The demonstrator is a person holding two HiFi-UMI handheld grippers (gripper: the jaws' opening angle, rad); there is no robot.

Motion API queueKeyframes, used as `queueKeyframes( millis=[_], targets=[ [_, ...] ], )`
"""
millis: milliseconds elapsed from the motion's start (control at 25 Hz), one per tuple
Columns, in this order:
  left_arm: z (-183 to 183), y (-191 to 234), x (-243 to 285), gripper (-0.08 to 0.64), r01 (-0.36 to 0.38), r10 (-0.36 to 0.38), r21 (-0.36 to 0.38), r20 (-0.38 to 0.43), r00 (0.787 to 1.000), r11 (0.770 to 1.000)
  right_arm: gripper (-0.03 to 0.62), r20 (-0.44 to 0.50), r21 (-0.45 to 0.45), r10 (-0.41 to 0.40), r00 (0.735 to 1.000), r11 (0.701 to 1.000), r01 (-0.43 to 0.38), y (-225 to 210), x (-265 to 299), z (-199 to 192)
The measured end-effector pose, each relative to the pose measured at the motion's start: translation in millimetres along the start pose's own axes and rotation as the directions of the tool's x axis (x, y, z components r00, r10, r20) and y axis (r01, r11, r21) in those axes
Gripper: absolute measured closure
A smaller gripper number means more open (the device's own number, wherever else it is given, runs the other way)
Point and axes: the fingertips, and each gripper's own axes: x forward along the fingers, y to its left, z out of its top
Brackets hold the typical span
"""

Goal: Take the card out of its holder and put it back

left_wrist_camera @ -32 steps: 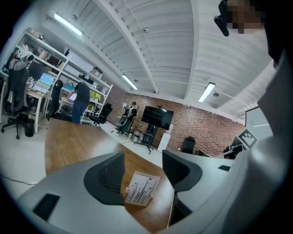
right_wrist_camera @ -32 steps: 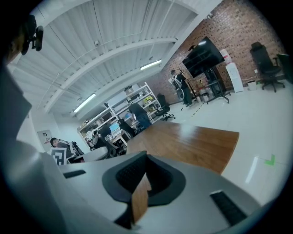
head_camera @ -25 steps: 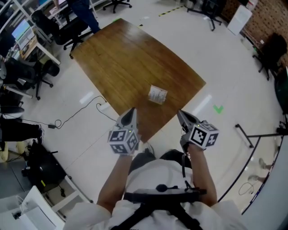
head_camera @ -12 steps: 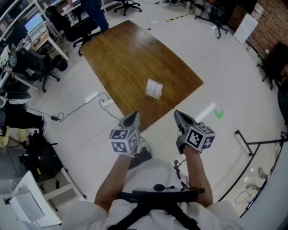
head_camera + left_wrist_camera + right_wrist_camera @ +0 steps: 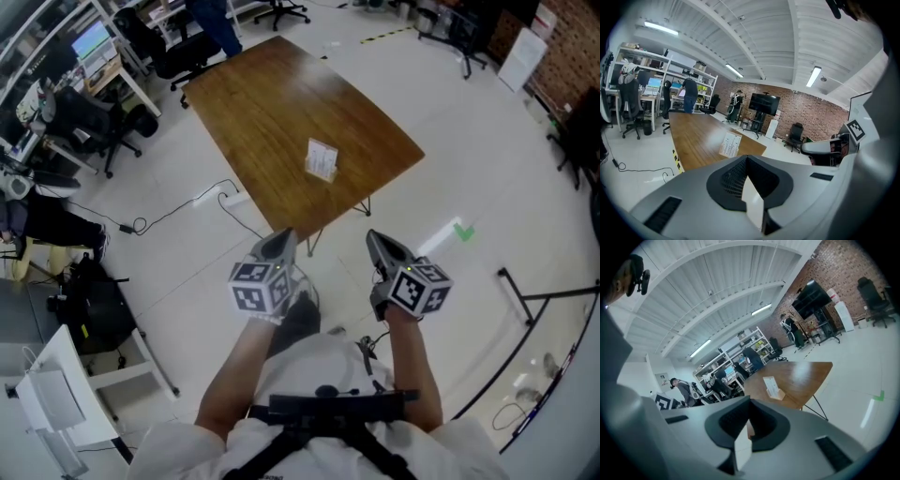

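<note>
**A:** Where does the card sit?

**B:** The card (image 5: pixel 322 157) stands upright in its holder (image 5: pixel 780 395), a small pale block, on the brown wooden counter (image 5: pixel 272 103). It is toward the corner nearest the person, and nothing touches it.

**A:** And the left claw?

**B:** The left claw (image 5: pixel 280 241) is closed, its two tips pressed together with nothing between them. The left gripper view shows only the pale floor (image 5: pixel 450 169) through the notch behind the tips. The claw is held in front of the person's body, pointing toward the counter's near corner.

**A:** The right one?

**B:** The right claw (image 5: pixel 376 241) is the same, tips together and empty. It is level with the left claw and well apart from it.

**A:** Is either one near the card?

**B:** No. Both hang over the floor, short of the counter's edge and well apart from the card. In both gripper views the card and holder look small, above the tips.

**A:** Anything else around?

**B:** A dark cable (image 5: pixel 178 211) trails over the floor left of the counter. A green mark (image 5: pixel 461 231) lies on the floor to its right. Office chairs (image 5: pixel 94 122) stand beyond its left side.
</note>
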Motion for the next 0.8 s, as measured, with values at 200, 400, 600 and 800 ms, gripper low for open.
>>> queueKeyframes(
  millis=[200, 400, 600, 800],
  targets=[
    [-21, -17, -20, 0.560, -0.017, 0.017, -0.032, 0.001, 1.000, 0.999, 0.588, -0.032, 0.007, 0.026, 0.999, 1.000, -0.026, 6, -19, -24],
    [-35, -23, -39, 0.560, -0.018, 0.019, -0.051, 0.004, 1.000, 0.999, 0.588, -0.049, 0.006, 0.050, 0.998, 0.999, -0.050, 21, -27, -43],
    [-38, -30, -47, 0.560, -0.008, 0.009, -0.052, 0.007, 1.000, 0.999, 0.588, -0.049, -0.001, 0.072, 0.996, 0.997, -0.072, 30, -31, -46],
    [-39, -42, -51, 0.560, 0.018, -0.018, -0.049, 0.009, 1.000, 0.999, 0.588, -0.055, -0.009, 0.084, 0.995, 0.996, -0.084, 37, -36, -48]
  ],
)
